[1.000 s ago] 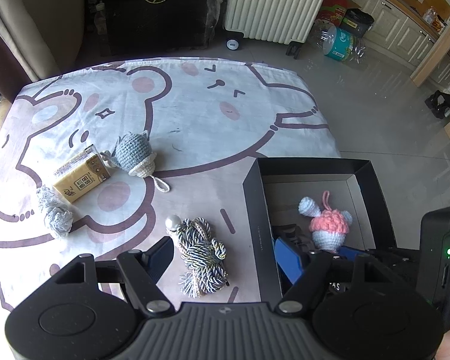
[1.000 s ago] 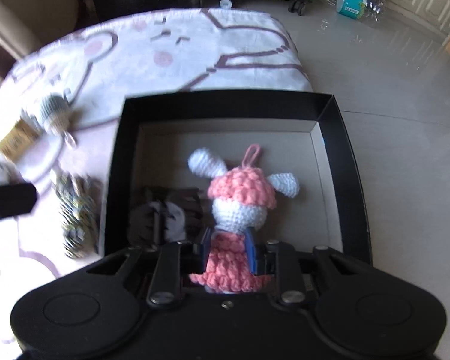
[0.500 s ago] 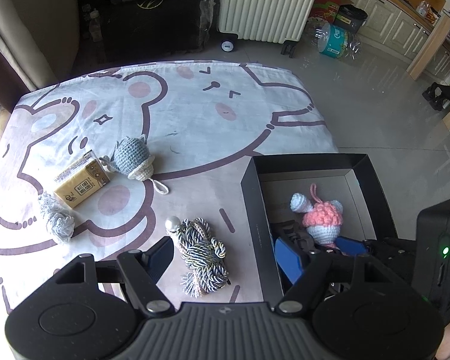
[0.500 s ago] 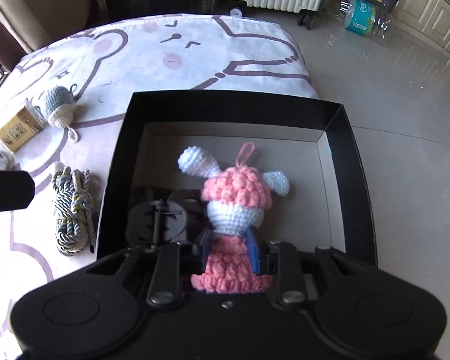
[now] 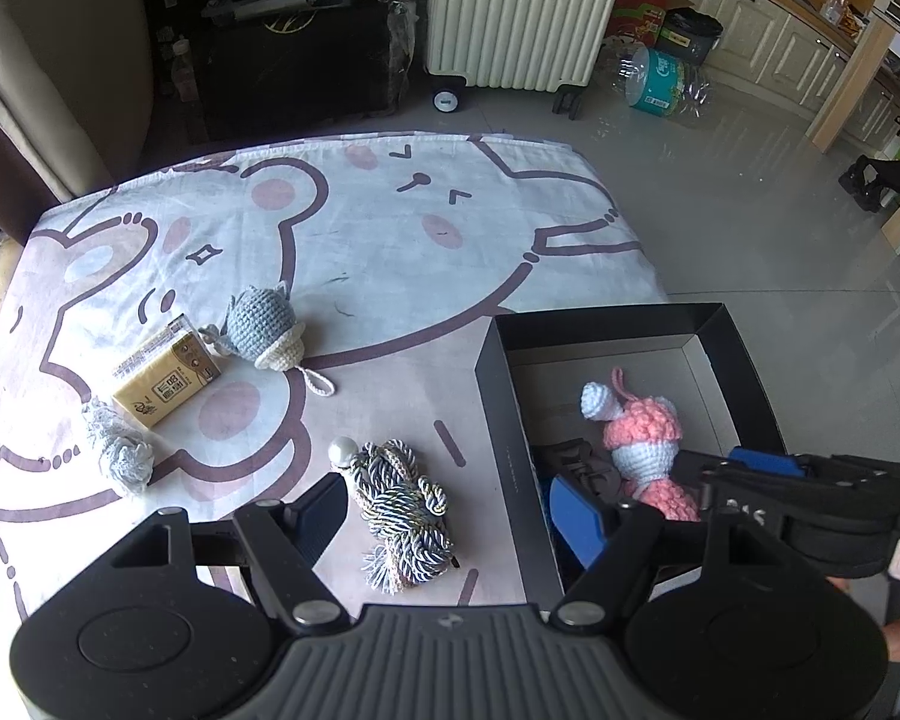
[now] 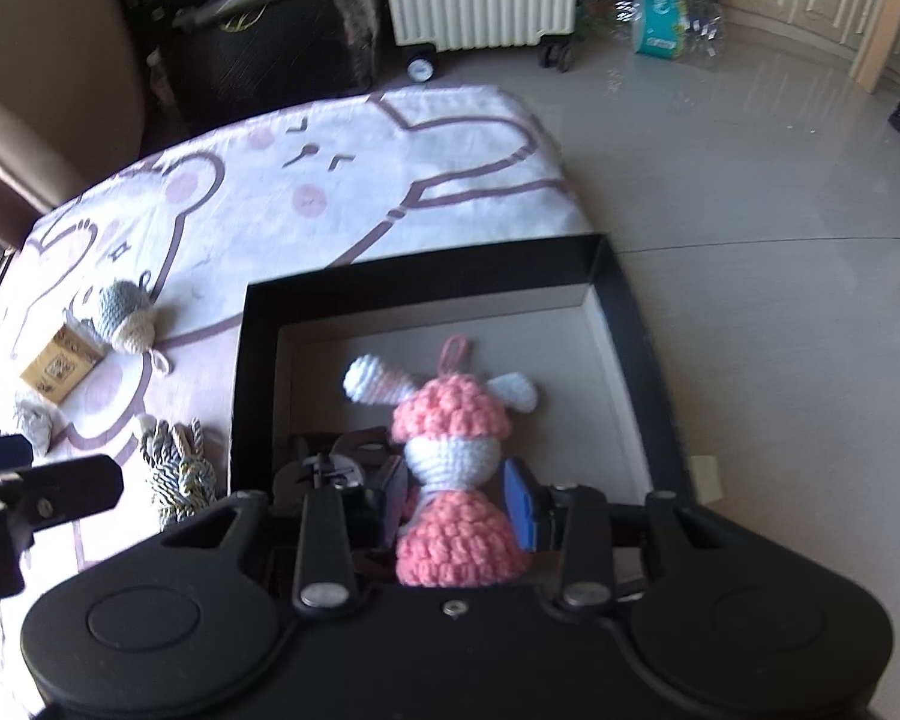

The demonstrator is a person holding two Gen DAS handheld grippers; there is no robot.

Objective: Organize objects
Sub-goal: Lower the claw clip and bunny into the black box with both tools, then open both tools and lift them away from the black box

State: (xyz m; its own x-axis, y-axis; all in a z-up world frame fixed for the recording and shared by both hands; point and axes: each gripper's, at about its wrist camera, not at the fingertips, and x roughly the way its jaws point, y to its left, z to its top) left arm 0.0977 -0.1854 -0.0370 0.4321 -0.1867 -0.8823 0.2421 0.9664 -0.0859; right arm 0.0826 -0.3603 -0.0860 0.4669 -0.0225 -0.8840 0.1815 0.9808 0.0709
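A pink and white crochet doll [image 6: 450, 438] lies in the black box [image 6: 426, 267], also seen in the left wrist view [image 5: 642, 438]. My right gripper [image 6: 457, 495] has opened wide; its blue pads stand apart on either side of the doll's waist. A dark object [image 6: 324, 468] lies in the box beside the doll. My left gripper [image 5: 450, 513] is open and empty above a striped rope bundle [image 5: 402, 510] on the cartoon-print cloth. A grey crochet toy [image 5: 261, 330], a tan packet [image 5: 165, 378] and a grey tassel [image 5: 117, 450] lie further left.
The box [image 5: 606, 321] sits at the cloth's right edge beside bare tiled floor [image 5: 750, 228]. A white radiator [image 5: 522, 6] and dark furniture [image 5: 294, 60] stand beyond the cloth's far edge.
My right gripper's jaws have spread apart from the doll's skirt, and it has drawn back and up. The left gripper has risen a little.
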